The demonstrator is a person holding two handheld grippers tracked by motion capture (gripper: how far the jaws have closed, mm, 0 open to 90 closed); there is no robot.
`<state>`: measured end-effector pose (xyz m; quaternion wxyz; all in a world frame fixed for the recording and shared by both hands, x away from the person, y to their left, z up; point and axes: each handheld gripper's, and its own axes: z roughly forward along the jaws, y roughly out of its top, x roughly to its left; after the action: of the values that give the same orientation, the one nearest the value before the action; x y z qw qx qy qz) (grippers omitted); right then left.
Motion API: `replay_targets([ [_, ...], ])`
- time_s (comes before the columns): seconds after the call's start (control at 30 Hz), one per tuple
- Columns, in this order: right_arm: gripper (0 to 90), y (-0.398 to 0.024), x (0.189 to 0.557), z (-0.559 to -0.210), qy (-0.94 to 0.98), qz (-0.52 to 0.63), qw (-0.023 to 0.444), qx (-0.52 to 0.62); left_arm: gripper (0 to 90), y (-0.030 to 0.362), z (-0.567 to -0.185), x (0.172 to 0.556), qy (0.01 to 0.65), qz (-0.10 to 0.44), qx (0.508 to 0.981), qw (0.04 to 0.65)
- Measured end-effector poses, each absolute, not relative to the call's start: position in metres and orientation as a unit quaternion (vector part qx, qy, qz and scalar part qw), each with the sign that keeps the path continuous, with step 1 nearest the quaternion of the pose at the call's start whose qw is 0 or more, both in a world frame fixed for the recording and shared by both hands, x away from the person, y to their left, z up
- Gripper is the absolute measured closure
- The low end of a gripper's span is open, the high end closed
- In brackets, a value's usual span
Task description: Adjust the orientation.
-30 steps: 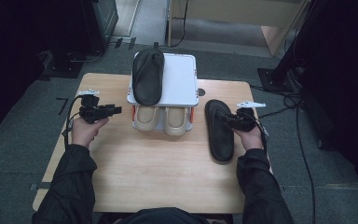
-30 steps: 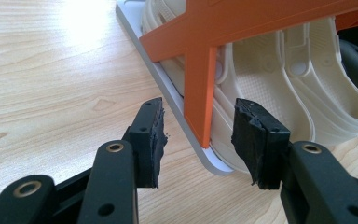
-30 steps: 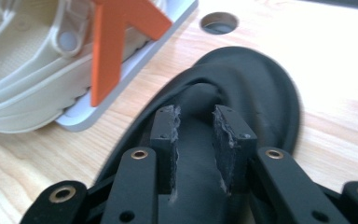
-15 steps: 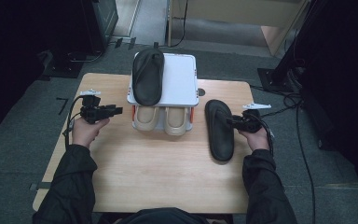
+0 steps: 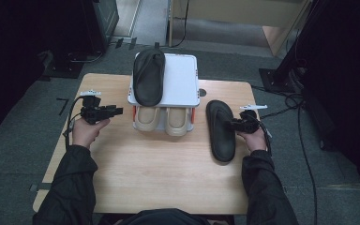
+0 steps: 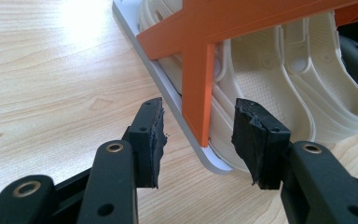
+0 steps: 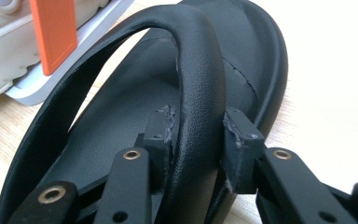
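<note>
Dark grey carpet surrounds your pale wooden table [image 5: 145,183], with cables trailing over the floor on the right side. At the far middle of the table stands a small white shoe rack [image 5: 183,79] with orange legs [image 6: 198,79]. One black sandal [image 5: 149,77] lies on its top shelf, and a pair of cream sandals [image 5: 163,119] sits on the lower shelf.

Your right gripper [image 7: 196,135] has the strap of the second black sandal [image 5: 220,130] between its pads. In the right gripper view both pads touch the strap, one on each side, so you have hold of it. Those jaws have just been closing, with the strap between them. Compared with a second ago, your right hand [image 5: 255,138] has sunk a little and slid nearer to you along the sandal's outer edge. The sandal itself lies flat on the table, to the right of the rack, in the same place as before.

Your left gripper [image 6: 198,140] has not moved. It points at the left corner of the rack, jaws standing well apart with nothing held. In the left gripper view an orange leg and the white base edge [image 6: 177,116] show beyond the gap, with the cream sandals just behind. The left hand [image 5: 86,131] rests on the table, left of the rack.
</note>
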<state>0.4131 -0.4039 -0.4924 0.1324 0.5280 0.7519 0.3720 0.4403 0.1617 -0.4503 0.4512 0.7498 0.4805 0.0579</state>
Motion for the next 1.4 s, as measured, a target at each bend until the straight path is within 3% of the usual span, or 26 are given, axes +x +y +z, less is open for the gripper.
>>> replay_targets([
  [0.13, 71.9, -0.401, 0.414, -0.49, 0.747, 0.367, 0.133, 0.539, 53.3, 0.163, -0.45, 0.44, 0.48, 0.059, 0.749, 0.453],
  [1.4, 72.3, -0.403, 0.41, -0.459, 0.688, 0.362, 0.143, 0.613, 53.5, 0.166, -0.449, 0.44, 0.48, 0.056, 0.742, 0.464],
])
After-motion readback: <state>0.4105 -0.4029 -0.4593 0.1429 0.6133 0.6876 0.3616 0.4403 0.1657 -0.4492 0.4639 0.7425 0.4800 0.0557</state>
